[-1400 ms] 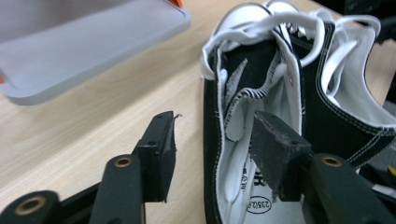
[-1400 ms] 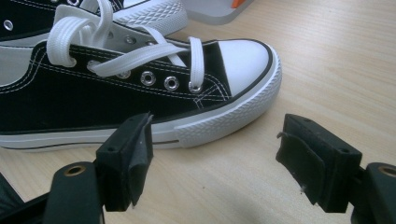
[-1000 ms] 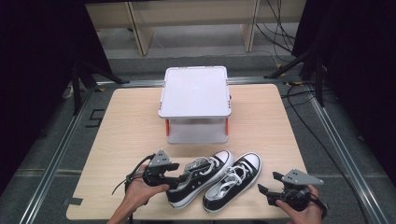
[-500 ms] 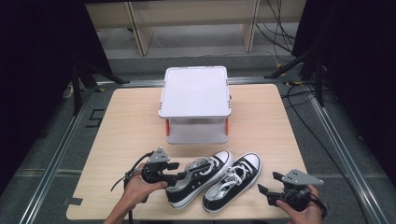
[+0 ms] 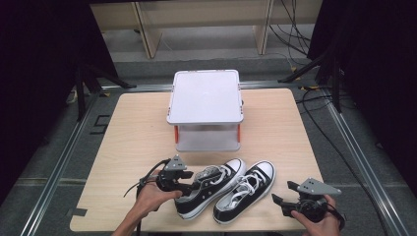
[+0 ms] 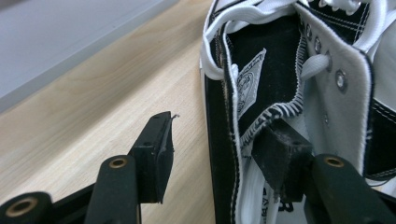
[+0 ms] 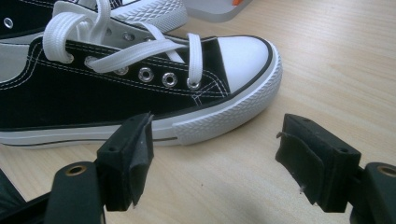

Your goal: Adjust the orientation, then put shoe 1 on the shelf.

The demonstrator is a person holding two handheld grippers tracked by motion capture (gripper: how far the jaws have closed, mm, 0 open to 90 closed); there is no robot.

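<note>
My left gripper [image 5: 183,183] straddles the heel wall of the left shoe [image 5: 209,187], bottom centre, jaws apart, ready to pinch, I judge; my right gripper [image 5: 285,199] waits open, lower right.

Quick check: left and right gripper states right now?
Left gripper: open, jaws straddling the side wall of the left sneaker, not yet clamped.
Right gripper: open, holding nothing, beside the right sneaker.

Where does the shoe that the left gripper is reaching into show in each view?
High view: left shoe, bottom centre.
Left gripper view: left shoe at right, one jaw inside its opening, one outside.
Right gripper view: its toe at top edge.
Shared landmark: white laces.
</note>
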